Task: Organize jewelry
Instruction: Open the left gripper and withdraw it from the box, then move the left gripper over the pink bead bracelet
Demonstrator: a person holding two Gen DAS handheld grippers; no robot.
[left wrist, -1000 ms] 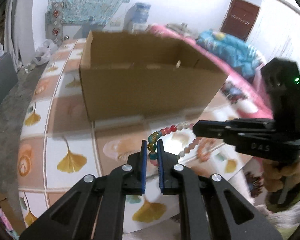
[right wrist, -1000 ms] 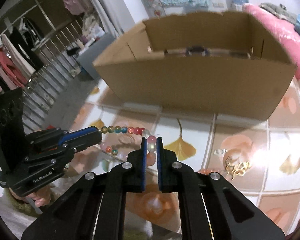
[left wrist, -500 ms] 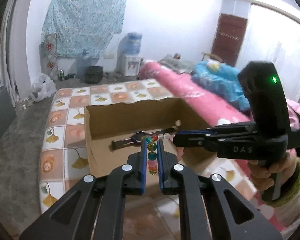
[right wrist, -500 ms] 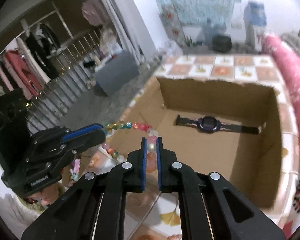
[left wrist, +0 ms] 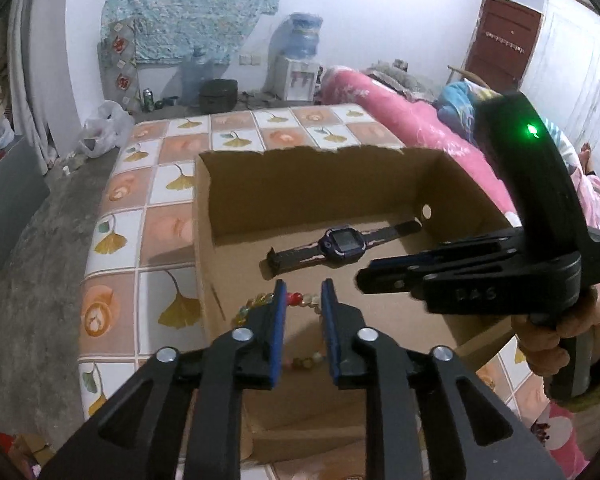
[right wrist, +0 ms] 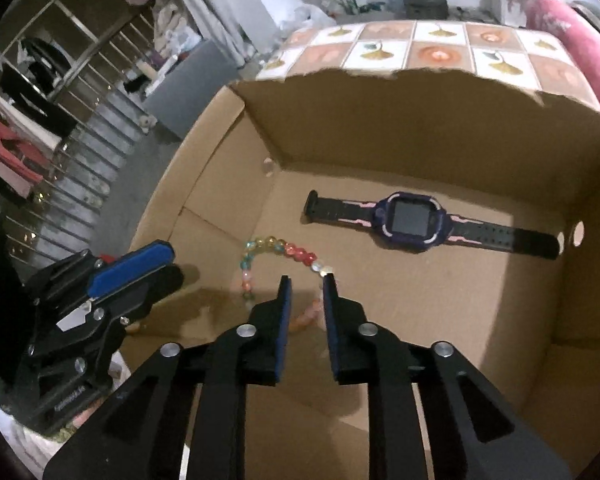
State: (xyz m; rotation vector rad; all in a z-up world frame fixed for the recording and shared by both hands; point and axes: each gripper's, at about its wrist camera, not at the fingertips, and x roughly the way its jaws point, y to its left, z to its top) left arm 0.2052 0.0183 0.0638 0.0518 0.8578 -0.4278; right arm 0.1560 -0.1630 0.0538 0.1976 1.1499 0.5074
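Note:
A multicoloured bead bracelet (right wrist: 278, 249) lies on the floor of an open cardboard box (right wrist: 420, 128), free of both grippers. In the left wrist view the bracelet (left wrist: 296, 299) shows between and behind my fingers. My left gripper (left wrist: 303, 288) is open just above it. My right gripper (right wrist: 306, 280) is open over the same bracelet. A purple-and-black smartwatch (right wrist: 414, 220) lies flat further back in the box; it also shows in the left wrist view (left wrist: 342, 242). The right gripper (left wrist: 364, 278) reaches in from the right, the left gripper (right wrist: 172, 264) from the left.
The box (left wrist: 204, 216) stands on a table with a ginkgo-leaf tile cloth (left wrist: 156, 200). A pink bed (left wrist: 400, 120) lies to the right, a concrete floor (left wrist: 28, 260) to the left. A clothes rack and railing (right wrist: 40, 128) are at the far left.
Both grippers carried the bracelet from the table over the box, lowered it inside, then opened. The bracelet now lies loose on the box floor.

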